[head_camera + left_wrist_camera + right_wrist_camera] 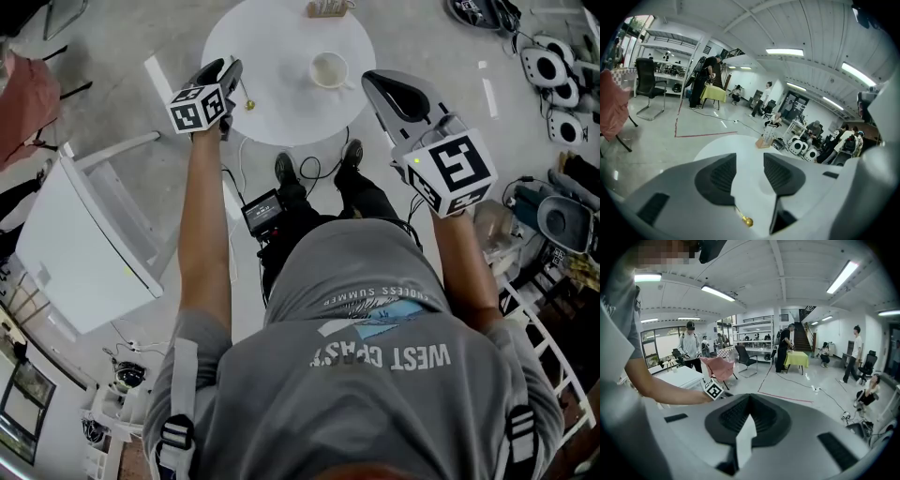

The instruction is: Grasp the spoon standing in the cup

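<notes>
**Spoon at the table's left edge, left gripper open above it**

The spoon [247,97] is not in the cup [330,69]. It is over the left part of the round white table [281,37], near that edge and well apart from the cup, which stands closer to the middle. The spoon is a thin shaft ending in a small gold knob. In the head view its long axis runs from the far side of the table toward the near side, slightly slanted, with the knob at the near end. Whether it lies flat on the table or is tilted, I cannot tell.

The left gripper [225,70] hangs over the spoon with its jaws wide apart. In the left gripper view the gripper [750,159] shows bare table [717,145] between the pads, and the spoon [746,220] comes out from under the left jaw — knob end low in the gap, with neither pad pressing on it.

The right gripper [368,80] hovers over the table's right edge, just beside the cup. In the right gripper view the gripper [749,399] has its jaws together at the tips — nothing is held.
</notes>
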The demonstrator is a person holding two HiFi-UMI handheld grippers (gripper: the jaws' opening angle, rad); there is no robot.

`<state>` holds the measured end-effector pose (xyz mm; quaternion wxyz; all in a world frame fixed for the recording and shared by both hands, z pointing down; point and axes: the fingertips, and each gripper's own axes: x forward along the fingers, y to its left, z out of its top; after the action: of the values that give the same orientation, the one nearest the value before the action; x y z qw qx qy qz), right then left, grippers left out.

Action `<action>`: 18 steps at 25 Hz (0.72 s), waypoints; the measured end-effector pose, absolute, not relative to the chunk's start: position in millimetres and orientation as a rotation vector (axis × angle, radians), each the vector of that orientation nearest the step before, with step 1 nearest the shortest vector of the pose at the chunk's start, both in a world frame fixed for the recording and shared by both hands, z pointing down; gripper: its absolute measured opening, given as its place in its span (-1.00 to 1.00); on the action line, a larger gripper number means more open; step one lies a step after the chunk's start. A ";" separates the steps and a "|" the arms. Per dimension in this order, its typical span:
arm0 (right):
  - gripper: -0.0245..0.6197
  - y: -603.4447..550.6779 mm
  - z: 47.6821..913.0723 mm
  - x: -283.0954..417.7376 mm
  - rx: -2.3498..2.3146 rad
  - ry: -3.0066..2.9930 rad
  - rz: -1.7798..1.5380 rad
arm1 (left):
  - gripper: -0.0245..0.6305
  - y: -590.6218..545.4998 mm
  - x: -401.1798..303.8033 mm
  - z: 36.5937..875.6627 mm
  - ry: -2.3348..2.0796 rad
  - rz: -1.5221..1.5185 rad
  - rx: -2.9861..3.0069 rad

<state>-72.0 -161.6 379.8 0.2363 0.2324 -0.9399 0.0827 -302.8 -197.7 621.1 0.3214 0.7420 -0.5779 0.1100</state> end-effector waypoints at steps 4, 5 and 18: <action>-0.92 -156.4 371.8 -71.6 0.649 -2.594 0.205 | -0.39 -202.5 -302.8 601.0 -1.525 0.289 2.003; -0.92 -155.3 369.7 -71.3 0.653 -2.598 0.200 | -0.39 -203.8 -302.7 593.0 -1.530 0.284 2.019; -0.92 -145.8 318.9 -66.0 0.724 -2.703 0.077 | -0.51 -180.1 -284.6 413.2 -1.642 0.162 2.374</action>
<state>-66.0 -145.8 318.9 0.1701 0.2549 -0.9515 0.0271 -284.6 -180.1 413.2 0.1250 0.8147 -0.5635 0.0556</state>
